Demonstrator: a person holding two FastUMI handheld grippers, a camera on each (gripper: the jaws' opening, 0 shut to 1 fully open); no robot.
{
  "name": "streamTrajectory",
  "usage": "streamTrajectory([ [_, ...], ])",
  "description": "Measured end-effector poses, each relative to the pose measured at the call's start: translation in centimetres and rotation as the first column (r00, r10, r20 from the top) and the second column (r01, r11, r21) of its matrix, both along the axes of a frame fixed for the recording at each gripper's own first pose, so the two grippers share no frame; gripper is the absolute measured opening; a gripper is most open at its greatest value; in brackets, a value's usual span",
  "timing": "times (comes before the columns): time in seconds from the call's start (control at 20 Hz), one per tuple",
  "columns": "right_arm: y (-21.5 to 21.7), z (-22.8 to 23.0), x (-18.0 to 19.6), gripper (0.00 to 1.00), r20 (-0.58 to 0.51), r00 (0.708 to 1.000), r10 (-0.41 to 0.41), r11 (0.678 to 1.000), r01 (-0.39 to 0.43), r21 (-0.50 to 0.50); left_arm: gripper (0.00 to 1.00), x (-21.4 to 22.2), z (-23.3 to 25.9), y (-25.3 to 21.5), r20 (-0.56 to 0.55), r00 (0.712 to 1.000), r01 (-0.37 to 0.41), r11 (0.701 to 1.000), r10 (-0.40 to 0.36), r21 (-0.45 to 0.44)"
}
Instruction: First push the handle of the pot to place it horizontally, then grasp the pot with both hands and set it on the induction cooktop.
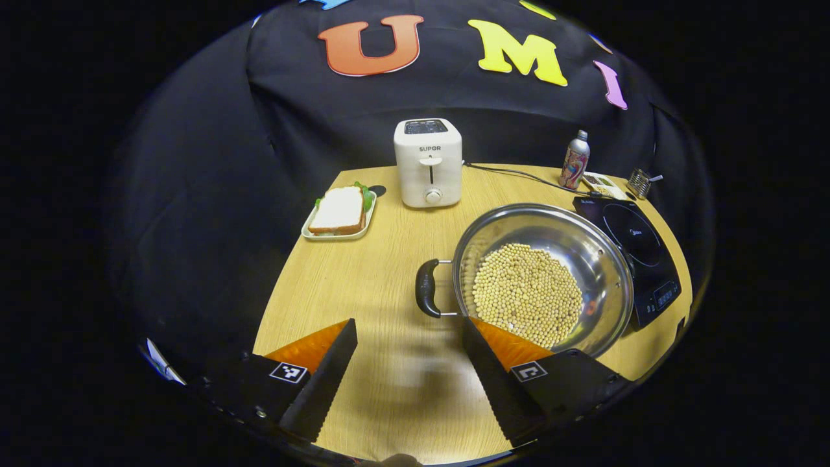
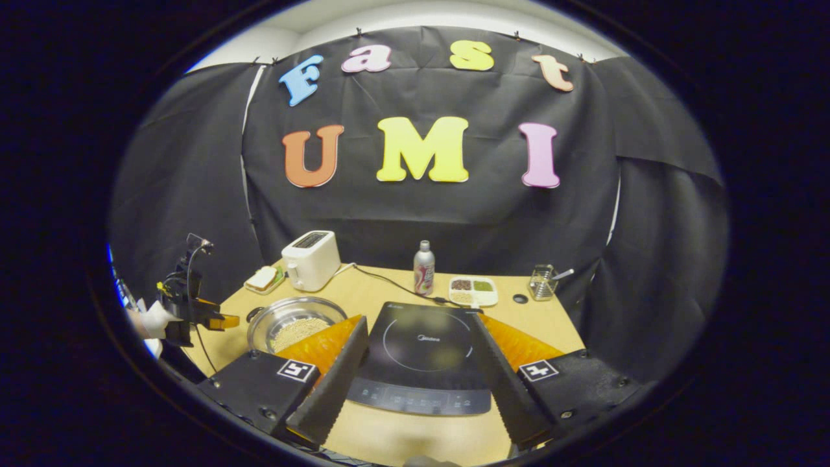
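A steel pot (image 1: 583,246) holding pale beans stands on the wooden table, its black handle (image 1: 426,287) on the side facing me. The black induction cooktop (image 1: 639,256) lies just to the right of the pot. My left gripper (image 1: 408,322) is open above the table's near edge, with the handle a short way ahead of its right finger and nothing between the fingers. My right gripper (image 2: 420,319) is open in front of the cooktop (image 2: 425,353), which fills the gap between its fingers. The pot (image 2: 295,324) sits to its left. Farther left, a gloved hand (image 2: 152,321) holds the left gripper (image 2: 201,318).
A white toaster (image 1: 428,162) stands at the back with its cord running right. A plate with a sandwich (image 1: 338,214) lies back left. A bottle (image 2: 424,268), a divided dish (image 2: 473,290) and a wire holder (image 2: 543,282) stand behind the cooktop.
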State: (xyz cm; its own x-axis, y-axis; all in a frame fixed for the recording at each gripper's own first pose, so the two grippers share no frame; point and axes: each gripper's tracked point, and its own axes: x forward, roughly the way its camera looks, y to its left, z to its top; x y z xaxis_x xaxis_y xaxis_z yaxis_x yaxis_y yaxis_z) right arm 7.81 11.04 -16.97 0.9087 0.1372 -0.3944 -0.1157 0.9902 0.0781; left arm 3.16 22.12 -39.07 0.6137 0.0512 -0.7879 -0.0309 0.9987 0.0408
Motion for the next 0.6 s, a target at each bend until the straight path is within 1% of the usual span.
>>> streamTrajectory([
  [0.05, 1.0, -1.0, 0.6, 0.96, -0.026, 0.999, 0.019, 1.000, -0.019, 0.004, 0.98, 0.5, 0.1, -0.2, 0.008, 1.000, 0.000, 1.000, 0.000, 0.001],
  [0.1, 2.0, -2.0, 1.2, 0.99, -0.052, 0.998, 0.039, 0.999, -0.039, 0.013, 0.98, 1.1, 0.1, -0.4, 0.012, 1.000, 0.002, 1.000, -0.002, 0.000],
  [0.15, 3.1, -3.0, 2.0, 0.96, -0.076, 0.995, 0.061, 0.998, -0.059, 0.030, 0.98, 1.7, 0.0, -0.6, 0.017, 1.000, 0.005, 1.000, -0.005, -0.003],
  [0.2, 4.2, -4.0, 2.6, 0.98, -0.103, 0.992, 0.078, 0.996, -0.074, 0.045, 0.98, 2.3, -0.1, -0.9, 0.020, 1.000, 0.010, 1.000, -0.010, -0.004],
  [0.3, 6.2, -6.3, 4.2, 0.96, -0.157, 0.982, 0.104, 0.993, -0.094, 0.069, 0.98, 3.4, -0.4, -1.2, 0.021, 0.999, 0.027, 1.000, -0.027, 0.002],
  [0.35, 7.1, -7.4, 5.1, 0.99, -0.185, 0.976, 0.118, 0.991, -0.104, 0.081, 0.98, 3.9, -0.8, -1.3, 0.015, 0.999, 0.036, 0.999, -0.036, 0.012],
  [0.4, 7.8, -8.6, 5.9, 0.96, -0.211, 0.969, 0.127, 0.990, -0.109, 0.092, 0.98, 4.4, -1.3, -1.2, 0.011, 0.999, 0.038, 0.999, -0.038, 0.023],
  [0.6, 10.9, -13.3, 8.1, 0.96, -0.337, 0.929, 0.154, 0.983, -0.111, 0.143, 0.98, 5.7, -3.0, -1.6, -0.031, 0.999, 0.029, 0.999, -0.029, 0.022],
])
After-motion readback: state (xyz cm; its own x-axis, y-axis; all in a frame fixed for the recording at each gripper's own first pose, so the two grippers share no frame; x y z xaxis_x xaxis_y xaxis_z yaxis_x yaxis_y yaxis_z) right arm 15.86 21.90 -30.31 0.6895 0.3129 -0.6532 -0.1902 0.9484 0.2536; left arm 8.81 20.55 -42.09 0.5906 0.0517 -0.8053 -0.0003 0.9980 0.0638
